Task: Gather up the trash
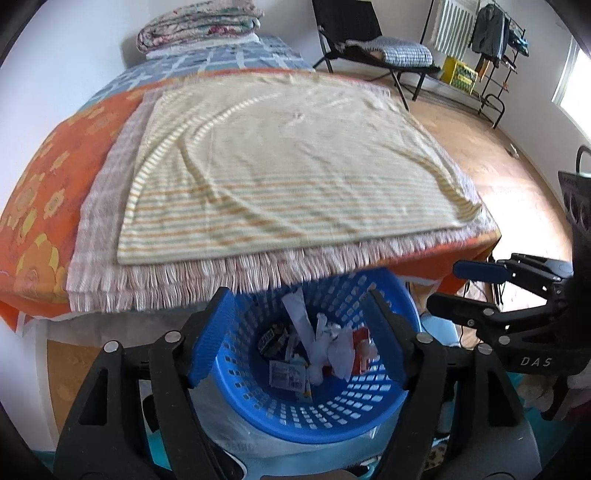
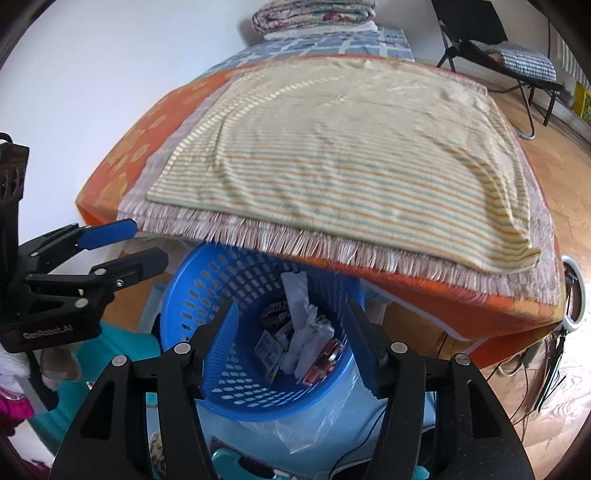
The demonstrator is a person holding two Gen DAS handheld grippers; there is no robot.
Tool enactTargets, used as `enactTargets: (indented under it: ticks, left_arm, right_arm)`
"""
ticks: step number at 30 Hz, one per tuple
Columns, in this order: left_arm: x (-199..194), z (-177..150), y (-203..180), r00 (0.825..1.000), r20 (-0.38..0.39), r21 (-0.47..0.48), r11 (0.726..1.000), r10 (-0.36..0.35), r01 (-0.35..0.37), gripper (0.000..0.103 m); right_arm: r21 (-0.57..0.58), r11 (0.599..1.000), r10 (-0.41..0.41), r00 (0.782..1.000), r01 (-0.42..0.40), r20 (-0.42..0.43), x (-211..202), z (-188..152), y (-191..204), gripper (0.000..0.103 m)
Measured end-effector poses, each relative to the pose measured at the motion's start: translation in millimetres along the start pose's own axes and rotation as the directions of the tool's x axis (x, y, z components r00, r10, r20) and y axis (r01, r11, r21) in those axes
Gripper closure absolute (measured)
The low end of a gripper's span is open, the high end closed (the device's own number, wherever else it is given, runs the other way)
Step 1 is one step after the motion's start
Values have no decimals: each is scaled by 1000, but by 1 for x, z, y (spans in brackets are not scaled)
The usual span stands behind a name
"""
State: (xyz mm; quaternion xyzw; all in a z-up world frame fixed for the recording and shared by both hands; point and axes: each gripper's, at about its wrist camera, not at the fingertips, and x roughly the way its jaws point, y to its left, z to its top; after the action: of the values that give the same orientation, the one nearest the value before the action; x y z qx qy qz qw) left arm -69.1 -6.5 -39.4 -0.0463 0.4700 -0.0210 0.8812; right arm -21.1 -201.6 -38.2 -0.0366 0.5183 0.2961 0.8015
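Note:
A blue perforated plastic basket point(image 1: 332, 417) stands on the floor below the table edge. It holds trash point(image 1: 325, 350): crumpled white paper, wrappers and a red packet. It also shows in the right wrist view point(image 2: 207, 295), with the trash point(image 2: 303, 343) inside. My left gripper point(image 1: 299, 339) is open and empty, hovering over the basket. My right gripper point(image 2: 291, 347) is open and empty, also over the basket. The right gripper shows in the left wrist view point(image 1: 454, 288) at the right; the left gripper shows in the right wrist view point(image 2: 144, 243) at the left.
A table point(image 1: 37, 184) with an orange flowered cloth carries a fringed mat and a striped towel point(image 1: 280, 162). Folded quilts point(image 1: 199, 22) lie at the far end. A black chair point(image 1: 369, 40) and a clothes rack point(image 1: 495, 44) stand on the wooden floor behind. A clear plastic bag point(image 2: 306, 424) lies under the basket.

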Motion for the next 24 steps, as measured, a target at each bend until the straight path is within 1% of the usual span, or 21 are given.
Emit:
enactTargets:
  ticks: [11, 17, 18, 19, 20, 21, 23, 24]
  left_arm:
    - [-19, 30, -2, 996, 86, -9, 1000, 8, -7, 28]
    - [-37, 56, 3, 987, 163, -32, 999, 15, -10, 27]
    - [-39, 61, 4, 984, 175, -37, 999, 16, -10, 27]
    - [-42, 66, 5, 982, 186, -41, 999, 19, -11, 21]
    - [-45, 73, 6, 979, 202, -44, 999, 20, -11, 18]
    - [-47, 77, 7, 976, 216, -44, 999, 20, -11, 15]
    - [-53, 86, 6, 968, 250, -44, 999, 31, -20, 14]
    - [-55, 89, 6, 965, 261, -44, 999, 36, -25, 14]
  right_arm:
    - [16, 1000, -17, 995, 16, 100, -23, 25, -8, 42]
    - [8, 1000, -30, 984, 29, 178, -45, 47, -9, 41]
    - [8, 1000, -28, 981, 27, 194, -49, 52, -10, 41]
    - [7, 1000, -28, 978, 27, 208, -52, 57, -10, 41]
    - [4, 1000, -28, 975, 28, 222, -55, 62, -9, 41]
    - [2, 1000, -28, 971, 29, 237, -58, 67, -9, 40]
    - [-4, 999, -30, 961, 32, 276, -64, 76, -8, 34]
    - [-5, 999, -34, 956, 37, 293, -67, 79, -8, 28]
